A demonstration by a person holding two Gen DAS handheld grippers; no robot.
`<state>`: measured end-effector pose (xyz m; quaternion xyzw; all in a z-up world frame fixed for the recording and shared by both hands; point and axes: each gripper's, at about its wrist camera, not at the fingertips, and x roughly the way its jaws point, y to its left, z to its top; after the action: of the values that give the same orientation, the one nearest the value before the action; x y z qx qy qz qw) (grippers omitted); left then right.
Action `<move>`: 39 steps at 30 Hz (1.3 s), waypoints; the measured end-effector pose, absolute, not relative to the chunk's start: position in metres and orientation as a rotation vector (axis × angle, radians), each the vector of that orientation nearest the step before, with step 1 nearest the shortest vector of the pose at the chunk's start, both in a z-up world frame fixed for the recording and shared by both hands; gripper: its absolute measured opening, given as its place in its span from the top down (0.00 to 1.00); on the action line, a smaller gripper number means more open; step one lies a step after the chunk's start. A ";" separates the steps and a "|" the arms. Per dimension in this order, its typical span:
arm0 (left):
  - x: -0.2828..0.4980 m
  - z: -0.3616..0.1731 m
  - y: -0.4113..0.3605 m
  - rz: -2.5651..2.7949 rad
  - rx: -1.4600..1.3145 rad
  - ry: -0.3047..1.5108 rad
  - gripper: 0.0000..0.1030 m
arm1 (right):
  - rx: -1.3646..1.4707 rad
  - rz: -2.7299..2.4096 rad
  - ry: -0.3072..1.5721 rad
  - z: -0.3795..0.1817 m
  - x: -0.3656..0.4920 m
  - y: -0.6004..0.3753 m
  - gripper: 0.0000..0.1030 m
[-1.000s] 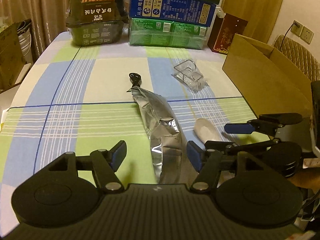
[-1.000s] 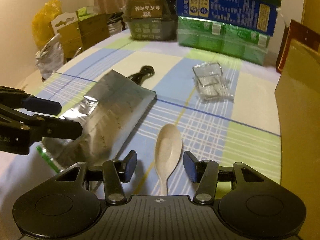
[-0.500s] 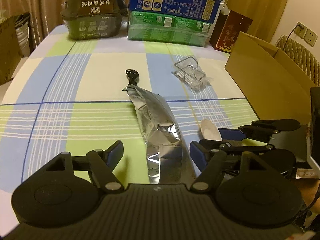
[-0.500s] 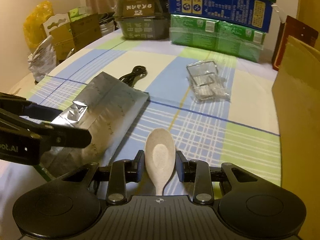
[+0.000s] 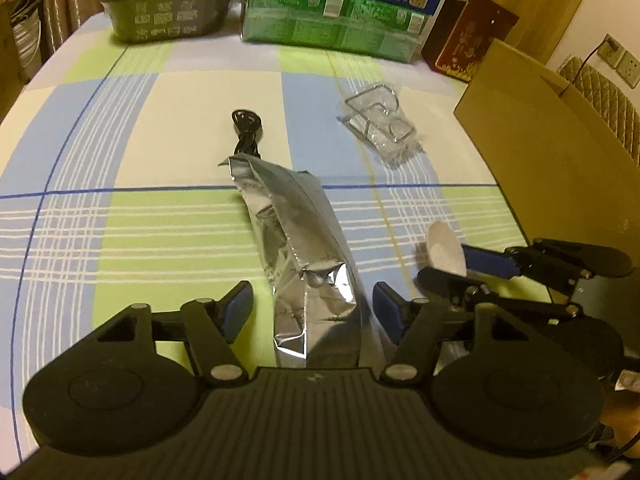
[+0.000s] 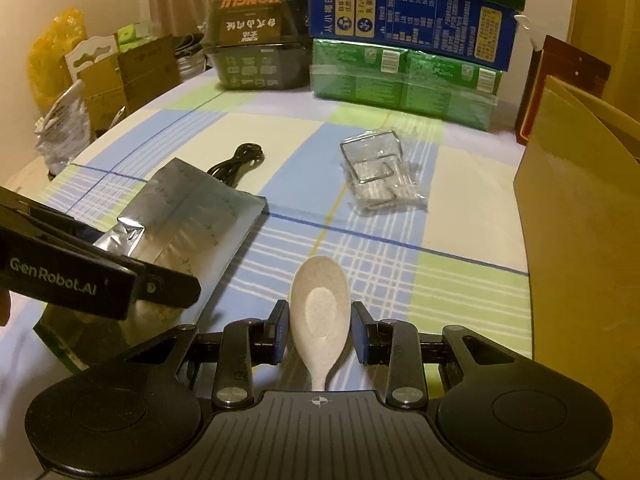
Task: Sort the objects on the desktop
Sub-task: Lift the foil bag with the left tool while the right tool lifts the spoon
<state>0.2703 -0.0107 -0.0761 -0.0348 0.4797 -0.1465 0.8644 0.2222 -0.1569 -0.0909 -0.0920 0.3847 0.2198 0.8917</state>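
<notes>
**A:** Why have you set your right gripper (image 6: 319, 336) like that? Its pads sit tight against both sides of the spoon (image 6: 320, 312).

**B:** Because the bowl narrows toward the handle, and that is where a squeeze can hold. The jaws are closed on it there, with the bowl pointing toward twelve o'clock in the right wrist view and the handle running back toward you. From here I can't tell whether it is off the tablecloth (image 6: 472, 208) yet.

**A:** And your left gripper (image 5: 314, 312)?

**B:** You've straddled the near end of the foil pouch (image 5: 296, 232). The jaws are closing, but there is a clear gap on each side, so nothing is gripped yet. The pouch runs from six o'clock up toward twelve in the left wrist view, so you are lined up along its length.

**A:** How do the two things look?

**B:** The spoon is pale and speckled, matte, probably light and rigid. The pouch is silver, creased and dented near your fingers, so I'd expect it to crumple under a pinch.

**A:** Where would they go?

**B:** Likely the cardboard box (image 6: 580, 220) at three o'clock, beyond the bagged wire rack (image 6: 380, 176). The black cable (image 5: 246, 132) lies just past the pouch's far end.
</notes>
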 end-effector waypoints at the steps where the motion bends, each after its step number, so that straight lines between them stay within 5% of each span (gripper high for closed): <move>1: 0.272 -0.077 -0.011 -0.310 -0.076 1.010 0.43 | -0.192 0.456 0.798 -0.091 0.222 -0.157 0.71; 7: 0.279 -0.083 -0.014 -0.312 -0.067 1.030 0.43 | -0.184 0.455 0.804 -0.091 0.222 -0.157 0.71; 20: 0.277 -0.083 -0.031 -0.318 0.040 1.015 0.63 | -0.183 0.456 0.792 -0.089 0.220 -0.157 0.71; 39: 0.267 -0.074 -0.030 -0.327 0.004 0.985 0.64 | -0.179 0.456 0.774 -0.085 0.219 -0.158 0.71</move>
<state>0.2673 -0.0298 -0.0738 0.0020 0.4706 -0.1560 0.8684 0.2189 -0.1582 -0.0853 -0.0863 0.3736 0.2200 0.8970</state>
